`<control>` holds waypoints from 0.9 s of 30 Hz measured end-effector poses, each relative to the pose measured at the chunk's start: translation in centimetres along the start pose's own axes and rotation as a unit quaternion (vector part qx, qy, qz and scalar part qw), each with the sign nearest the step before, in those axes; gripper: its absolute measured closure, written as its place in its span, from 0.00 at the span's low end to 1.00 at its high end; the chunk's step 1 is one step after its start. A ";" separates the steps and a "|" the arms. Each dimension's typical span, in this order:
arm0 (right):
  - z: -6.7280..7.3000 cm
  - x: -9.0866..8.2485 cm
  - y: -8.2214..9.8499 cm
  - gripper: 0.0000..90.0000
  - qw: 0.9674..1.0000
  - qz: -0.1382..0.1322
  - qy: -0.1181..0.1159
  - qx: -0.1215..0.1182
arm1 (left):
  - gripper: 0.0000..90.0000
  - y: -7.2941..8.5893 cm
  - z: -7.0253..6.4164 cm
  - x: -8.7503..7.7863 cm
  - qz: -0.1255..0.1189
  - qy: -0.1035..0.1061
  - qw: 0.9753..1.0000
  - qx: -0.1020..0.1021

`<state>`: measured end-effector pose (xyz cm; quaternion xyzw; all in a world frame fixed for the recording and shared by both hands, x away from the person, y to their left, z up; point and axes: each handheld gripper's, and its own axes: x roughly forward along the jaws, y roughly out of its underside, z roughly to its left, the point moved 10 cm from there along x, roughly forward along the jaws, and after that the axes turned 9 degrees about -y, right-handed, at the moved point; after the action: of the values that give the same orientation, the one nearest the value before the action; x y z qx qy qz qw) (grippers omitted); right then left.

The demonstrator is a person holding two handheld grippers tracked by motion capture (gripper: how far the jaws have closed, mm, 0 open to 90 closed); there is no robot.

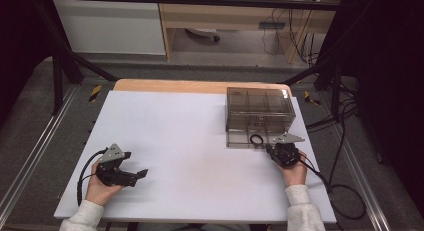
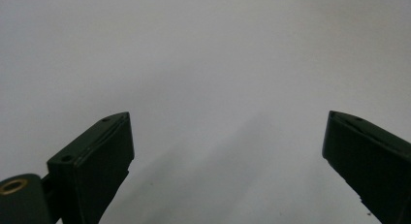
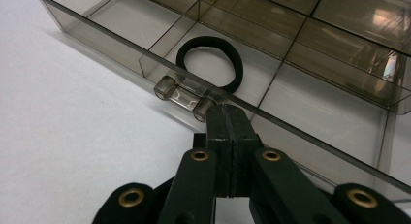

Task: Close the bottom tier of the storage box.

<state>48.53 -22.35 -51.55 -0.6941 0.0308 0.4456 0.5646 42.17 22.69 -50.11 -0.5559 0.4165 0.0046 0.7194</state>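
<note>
In the high view, the right gripper point(image 1: 268, 147) sits at the front edge of a smoky clear compartment box point(image 1: 260, 107) at the table's point(image 1: 190, 136) far right, with a black hair tie point(image 1: 257, 139) just beside its tips; the left gripper point(image 1: 136, 165) rests near the front left, well apart. The left gripper view shows its jaws spread wide over bare white surface. In the right gripper view, the jaws are clenched together against the box's front rim point(image 3: 160, 64), beside its small clear latch point(image 3: 183, 96); the hair tie lies flat in the compartment just behind.

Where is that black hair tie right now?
The black hair tie lies in a front compartment of the smoky clear box, on the table's right side, just beyond the shut right gripper.
</note>
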 end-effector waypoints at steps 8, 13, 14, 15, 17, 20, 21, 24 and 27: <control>-0.1 0.1 0.0 1.00 1.000 0.001 0.002 -0.006 | 0.05 0.0 0.0 0.0 0.000 0.000 1.000 0.000; -0.2 0.2 -0.1 1.00 1.000 -0.001 0.003 -0.007 | 0.05 0.0 0.0 0.0 0.000 0.000 1.000 0.000; -0.2 0.2 -0.1 1.00 1.000 -0.001 0.003 -0.006 | 0.05 0.0 0.0 0.0 0.000 -0.001 1.000 0.000; -0.2 0.2 -0.1 1.00 1.000 -0.001 0.003 -0.005 | 0.05 0.0 0.0 0.0 0.000 -0.001 1.000 0.000; -0.2 0.3 -0.1 1.00 1.000 -0.001 0.002 -0.006 | 0.05 0.0 0.0 0.0 0.000 -0.001 1.000 0.000; -0.2 0.3 -0.2 1.00 1.000 -0.001 0.002 -0.006 | 0.05 0.0 0.0 0.0 0.000 -0.001 1.000 0.001; -0.2 0.3 -0.2 1.00 1.000 -0.002 0.003 -0.005 | 0.05 0.0 0.0 0.0 0.000 -0.001 1.000 0.000; -0.2 0.3 -0.3 1.00 1.000 -0.003 0.004 -0.005 | 0.05 0.0 0.0 0.0 0.000 -0.001 1.000 0.000; -0.3 0.3 -0.3 1.00 1.000 -0.003 0.004 -0.004 | 0.05 0.0 0.0 0.0 0.000 -0.001 1.000 0.000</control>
<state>49.04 -22.31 -51.59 -0.6985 0.0289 0.4411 0.5628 42.19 22.74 -50.11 -0.5558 0.4159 0.0053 0.7198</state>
